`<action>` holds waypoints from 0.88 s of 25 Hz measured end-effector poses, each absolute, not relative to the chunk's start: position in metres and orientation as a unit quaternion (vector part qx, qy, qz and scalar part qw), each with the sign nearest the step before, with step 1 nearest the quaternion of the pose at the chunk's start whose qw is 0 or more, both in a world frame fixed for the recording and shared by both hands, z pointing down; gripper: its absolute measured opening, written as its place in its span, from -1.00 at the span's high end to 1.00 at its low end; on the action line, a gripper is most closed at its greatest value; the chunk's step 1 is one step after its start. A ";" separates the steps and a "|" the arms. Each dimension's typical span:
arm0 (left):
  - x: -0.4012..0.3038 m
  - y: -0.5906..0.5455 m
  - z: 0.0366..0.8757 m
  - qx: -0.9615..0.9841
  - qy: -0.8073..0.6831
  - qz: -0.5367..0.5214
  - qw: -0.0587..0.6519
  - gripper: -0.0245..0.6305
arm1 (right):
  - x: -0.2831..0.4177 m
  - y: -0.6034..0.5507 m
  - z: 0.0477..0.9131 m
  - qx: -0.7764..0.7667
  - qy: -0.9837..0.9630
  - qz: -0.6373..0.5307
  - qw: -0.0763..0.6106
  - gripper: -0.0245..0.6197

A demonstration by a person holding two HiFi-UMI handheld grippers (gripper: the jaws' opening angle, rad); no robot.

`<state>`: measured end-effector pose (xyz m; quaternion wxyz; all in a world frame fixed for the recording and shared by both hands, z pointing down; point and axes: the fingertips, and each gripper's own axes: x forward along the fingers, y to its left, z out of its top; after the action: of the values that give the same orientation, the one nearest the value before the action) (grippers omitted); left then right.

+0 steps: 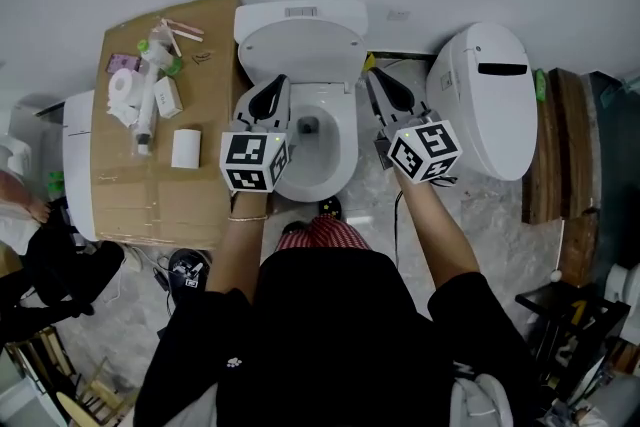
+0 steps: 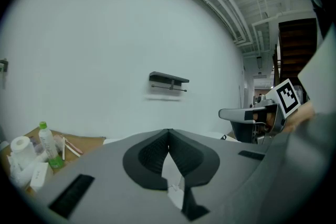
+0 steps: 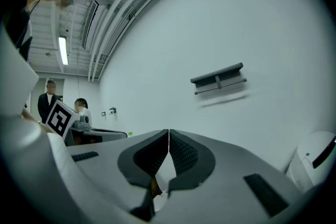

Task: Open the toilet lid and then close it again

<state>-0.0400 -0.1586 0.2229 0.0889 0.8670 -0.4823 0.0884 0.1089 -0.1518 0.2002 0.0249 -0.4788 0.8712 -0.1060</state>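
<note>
The white toilet's lid (image 1: pixel 300 50) stands raised against the tank (image 1: pixel 300 13), and the bowl (image 1: pixel 318 127) lies open below it. My left gripper (image 1: pixel 279 79) hovers over the bowl's left rim, its tips close to the lid's lower left edge. At the bowl's right side, my right gripper (image 1: pixel 371 72) is held just right of the lid. Both are shut with nothing between the jaws. In the left gripper view the left gripper (image 2: pixel 168 131) points up at the white wall, and so does the right gripper (image 3: pixel 168 132) in its own view.
A cardboard sheet (image 1: pixel 130 205) on the left carries a paper roll (image 1: pixel 124 91), a bottle (image 1: pixel 150 95) and small boxes. A second white toilet (image 1: pixel 488 100), lid down, stands at the right. A grey shelf (image 2: pixel 168 80) hangs on the wall. Clutter lies on the floor at both sides.
</note>
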 end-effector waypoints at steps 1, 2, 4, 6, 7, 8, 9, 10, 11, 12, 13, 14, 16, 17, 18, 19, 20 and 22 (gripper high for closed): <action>-0.038 -0.160 0.224 0.866 -0.484 0.089 0.089 0.91 | 0.110 -0.155 0.201 -0.476 0.873 -0.107 0.027 0.86; -0.037 -0.162 0.225 0.865 -0.486 0.090 0.090 0.91 | 0.111 -0.158 0.201 -0.473 0.874 -0.107 0.027 0.86; -0.035 -0.165 0.229 0.861 -0.492 0.091 0.095 0.91 | 0.112 -0.164 0.205 -0.467 0.877 -0.107 0.025 0.86; -0.035 -0.168 0.231 0.856 -0.499 0.093 0.098 0.91 | 0.113 -0.169 0.208 -0.460 0.882 -0.105 0.019 0.86; -0.035 -0.169 0.231 0.854 -0.503 0.094 0.097 0.91 | 0.114 -0.171 0.209 -0.456 0.883 -0.106 0.018 0.86; -0.035 -0.169 0.231 0.851 -0.507 0.095 0.096 0.91 | 0.114 -0.173 0.210 -0.453 0.885 -0.108 0.020 0.86; -0.035 -0.170 0.231 0.849 -0.511 0.095 0.094 0.91 | 0.116 -0.174 0.211 -0.450 0.886 -0.110 0.021 0.86; -0.036 -0.170 0.230 0.847 -0.515 0.093 0.094 0.91 | 0.116 -0.176 0.213 -0.447 0.887 -0.112 0.022 0.86; -0.036 -0.169 0.231 0.845 -0.518 0.092 0.094 0.91 | 0.117 -0.177 0.215 -0.445 0.888 -0.113 0.021 0.86; -0.037 -0.169 0.232 0.843 -0.522 0.091 0.094 0.91 | 0.117 -0.178 0.216 -0.442 0.890 -0.115 0.021 0.86; -0.037 -0.168 0.234 0.841 -0.524 0.092 0.095 0.91 | 0.117 -0.179 0.218 -0.439 0.891 -0.117 0.020 0.86; -0.038 -0.167 0.235 0.840 -0.526 0.094 0.096 0.91 | 0.117 -0.180 0.220 -0.436 0.892 -0.119 0.020 0.86; -0.037 -0.166 0.238 0.836 -0.531 0.096 0.098 0.91 | 0.117 -0.182 0.220 -0.431 0.894 -0.120 0.021 0.86; -0.037 -0.166 0.239 0.835 -0.532 0.097 0.099 0.91 | 0.118 -0.183 0.219 -0.430 0.895 -0.121 0.023 0.86; -0.036 -0.166 0.240 0.834 -0.533 0.099 0.100 0.91 | 0.119 -0.184 0.219 -0.429 0.895 -0.122 0.026 0.86; -0.035 -0.166 0.241 0.834 -0.533 0.100 0.101 0.91 | 0.120 -0.184 0.219 -0.429 0.894 -0.123 0.028 0.86; -0.033 -0.166 0.241 0.834 -0.532 0.101 0.101 0.91 | 0.120 -0.183 0.220 -0.429 0.894 -0.124 0.028 0.86; -0.031 -0.166 0.241 0.836 -0.529 0.100 0.100 0.91 | 0.121 -0.183 0.221 -0.429 0.894 -0.124 0.027 0.86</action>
<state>-0.0311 -0.1661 0.2415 0.1000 0.8365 -0.5294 0.1004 0.1210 -0.1830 0.2214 0.0272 -0.4294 0.8942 -0.1238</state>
